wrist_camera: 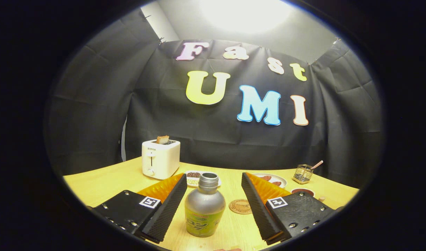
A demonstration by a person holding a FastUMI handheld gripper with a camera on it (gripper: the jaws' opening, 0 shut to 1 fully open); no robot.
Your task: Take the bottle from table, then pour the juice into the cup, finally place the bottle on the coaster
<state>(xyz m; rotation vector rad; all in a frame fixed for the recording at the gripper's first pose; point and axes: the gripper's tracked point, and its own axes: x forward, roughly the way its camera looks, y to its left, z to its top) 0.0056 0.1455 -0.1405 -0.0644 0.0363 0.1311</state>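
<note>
A silver bottle (204, 205) with a green-yellow label and no cap stands upright on the wooden table (101, 184). It sits between my two fingers, nearer the left one, with a gap on each side. My gripper (214, 183) is open around it and neither finger touches it. A round brown coaster (240, 206) lies flat on the table just right of the bottle, in front of the right finger. I cannot pick out a cup with certainty.
A white toaster (160, 158) with a slice of bread stands at the back left. Behind the bottle are a small dish of seeds (194, 177), a plate with red food (272, 179), a dark red bowl (302, 191) and a wire holder with a spoon (303, 173).
</note>
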